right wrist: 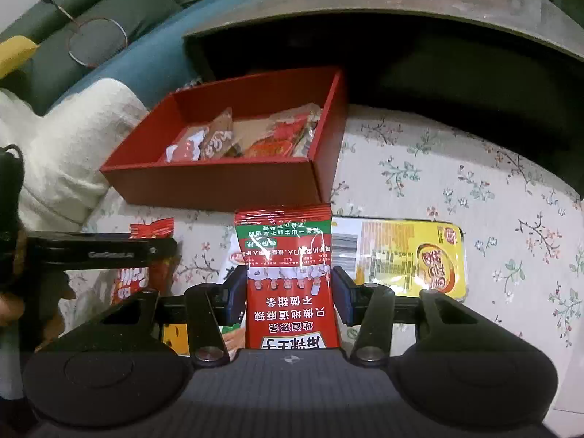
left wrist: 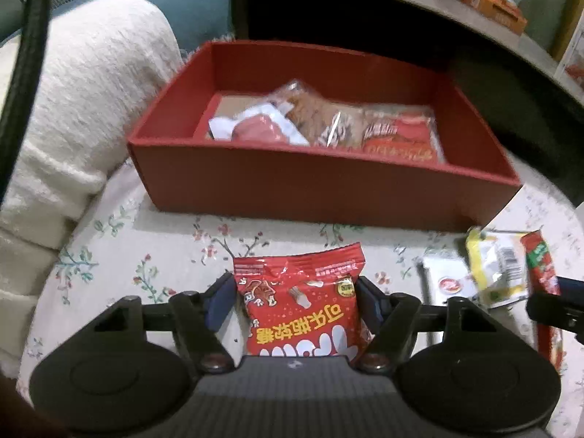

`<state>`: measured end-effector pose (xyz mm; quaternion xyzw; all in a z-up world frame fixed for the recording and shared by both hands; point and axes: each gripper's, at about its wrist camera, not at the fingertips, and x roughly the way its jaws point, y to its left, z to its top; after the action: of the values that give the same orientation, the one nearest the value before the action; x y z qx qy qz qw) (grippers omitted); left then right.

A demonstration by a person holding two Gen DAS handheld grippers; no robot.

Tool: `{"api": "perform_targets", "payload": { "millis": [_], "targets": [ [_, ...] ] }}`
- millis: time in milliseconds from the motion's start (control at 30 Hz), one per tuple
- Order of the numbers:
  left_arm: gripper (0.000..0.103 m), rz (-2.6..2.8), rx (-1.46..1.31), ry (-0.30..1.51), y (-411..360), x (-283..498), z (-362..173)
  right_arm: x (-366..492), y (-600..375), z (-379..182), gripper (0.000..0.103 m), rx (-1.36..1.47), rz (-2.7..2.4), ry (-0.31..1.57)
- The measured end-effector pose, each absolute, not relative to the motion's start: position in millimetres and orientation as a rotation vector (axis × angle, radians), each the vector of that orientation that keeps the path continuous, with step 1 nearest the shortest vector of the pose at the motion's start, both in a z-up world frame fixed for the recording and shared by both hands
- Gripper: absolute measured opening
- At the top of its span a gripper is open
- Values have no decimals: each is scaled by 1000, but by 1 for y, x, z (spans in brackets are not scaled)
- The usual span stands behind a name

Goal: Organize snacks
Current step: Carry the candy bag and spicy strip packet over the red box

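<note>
Two tools are each closed on a snack packet above a floral-cloth worktop (right wrist: 438, 182). The left tool (left wrist: 296, 303) pinches a red gummy packet (left wrist: 303, 303) between its blue pads, the packet standing upright with its crimped top towards the red box (left wrist: 321, 186). The right tool (right wrist: 290, 294) grips a tall red-and-green spicy strip packet (right wrist: 290, 273) by its sides, likewise upright.

The red box sits just beyond both tools on the cloth, open on top. Inside it lie several packets already: a white-and-red one (left wrist: 255, 126) at the left, a clear brownish one (left wrist: 314, 116) in the middle and an orange-red one (left wrist: 401, 135) at the right, overlapping one another. The left end of its floor shows bare.

On the cloth to the right of the left tool lie a yellow-and-silver packet (left wrist: 496, 273) overlapping a white sachet (left wrist: 447, 283). In the right wrist view a flat yellow packet (right wrist: 408, 259) lies just behind the held strip packet, partly hidden by it.

A cream blanket (left wrist: 84, 109) bulges at the box's left wall, touching it. Behind the box a grey tabletop (right wrist: 365, 3) overhangs, carrying an orange carton (left wrist: 492, 3). A racket (right wrist: 95, 42) rests on the blue sofa (right wrist: 175, 14).
</note>
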<state>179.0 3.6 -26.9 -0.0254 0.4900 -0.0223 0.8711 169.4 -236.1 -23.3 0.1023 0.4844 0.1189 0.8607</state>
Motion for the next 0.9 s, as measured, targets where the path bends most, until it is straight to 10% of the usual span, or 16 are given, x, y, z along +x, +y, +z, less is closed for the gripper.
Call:
{"api": "perform_targets", "payload": {
  "millis": [900],
  "targets": [
    [63,-74,-13,891,-1,162,9,179,-215,-2,56,208,265,902]
  ]
}}
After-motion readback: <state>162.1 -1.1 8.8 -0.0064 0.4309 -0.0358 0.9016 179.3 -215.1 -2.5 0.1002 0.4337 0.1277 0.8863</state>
